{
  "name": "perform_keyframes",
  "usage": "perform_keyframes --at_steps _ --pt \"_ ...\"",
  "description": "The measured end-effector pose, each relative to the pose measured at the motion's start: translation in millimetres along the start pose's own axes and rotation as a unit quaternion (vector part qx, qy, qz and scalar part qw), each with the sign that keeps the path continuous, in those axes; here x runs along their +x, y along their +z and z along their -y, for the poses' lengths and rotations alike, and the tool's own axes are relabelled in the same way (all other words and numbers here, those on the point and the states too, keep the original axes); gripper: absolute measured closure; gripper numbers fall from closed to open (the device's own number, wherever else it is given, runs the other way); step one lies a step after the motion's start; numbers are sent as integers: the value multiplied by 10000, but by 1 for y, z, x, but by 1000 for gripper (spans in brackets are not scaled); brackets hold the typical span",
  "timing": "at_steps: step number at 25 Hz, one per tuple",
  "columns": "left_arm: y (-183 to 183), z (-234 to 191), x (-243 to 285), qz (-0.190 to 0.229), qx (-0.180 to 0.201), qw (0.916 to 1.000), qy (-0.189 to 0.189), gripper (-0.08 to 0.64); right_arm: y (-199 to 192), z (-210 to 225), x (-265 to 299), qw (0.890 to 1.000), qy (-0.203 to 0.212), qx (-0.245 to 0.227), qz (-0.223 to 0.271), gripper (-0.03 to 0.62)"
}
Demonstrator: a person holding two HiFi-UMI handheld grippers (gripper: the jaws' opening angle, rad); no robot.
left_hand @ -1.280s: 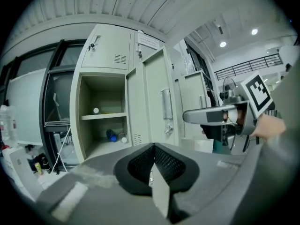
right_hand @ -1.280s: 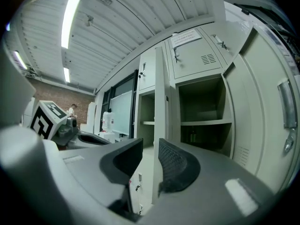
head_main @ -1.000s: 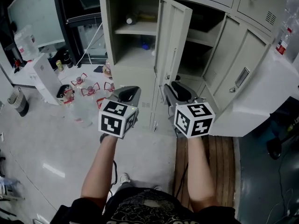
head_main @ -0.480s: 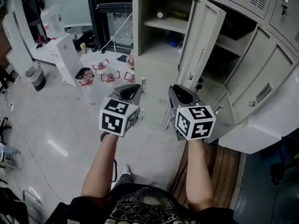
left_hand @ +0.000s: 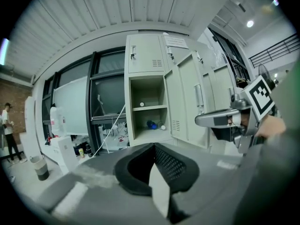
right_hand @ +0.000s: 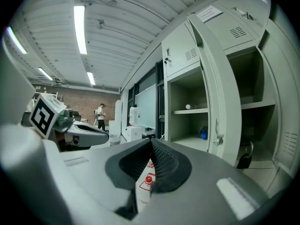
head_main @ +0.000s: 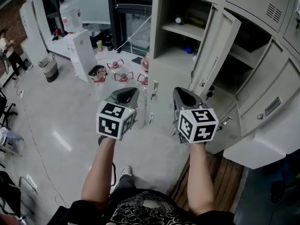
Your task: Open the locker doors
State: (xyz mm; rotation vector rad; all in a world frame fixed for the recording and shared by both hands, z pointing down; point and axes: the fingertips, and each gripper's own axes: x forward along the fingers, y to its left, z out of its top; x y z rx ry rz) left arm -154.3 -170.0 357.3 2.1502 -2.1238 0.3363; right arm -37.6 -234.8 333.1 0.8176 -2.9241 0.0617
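1. Holding both tools level in front of the body, the person is carrying the left gripper (head_main: 125,93) and the right gripper (head_main: 183,93) well apart from the lockers (head_main: 161,55). I judge this is because no handle is being approached yet.
2. The left jaws are sitting pressed together with nothing in them. The right jaws are closing fully, pads meeting on nothing, and the red-capped bottle showing past them is standing on the floor beyond.
3. One tall open door (head_main: 216,48) is hanging ajar beside the shelved compartment (head_main: 183,31). The lower door (head_main: 164,76) beneath it and the handled door (head_main: 265,108) to the right are sitting closed, so the job is looking partly done.
4. Red-capped bottles (head_main: 123,75), a white dispenser (head_main: 83,50) and a bin (head_main: 49,68) are crowding the floor at the left. The open door is projecting outward and is probably blocking reach to the doors behind it.
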Motion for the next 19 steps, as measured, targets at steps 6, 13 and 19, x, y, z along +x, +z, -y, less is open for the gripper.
perform_keyframes --at_steps 6,13,19 --pt "1 -8 -10 41 -28 9999 164 558 6 -4 0 10000 78 -40 45 592" --pt "2 -5 -11 47 -48 9998 187 558 9 -3 -1 9999 119 -62 75 592" --pt "3 -5 -12 47 -40 9998 205 558 9 -3 -1 9998 153 -69 70 592"
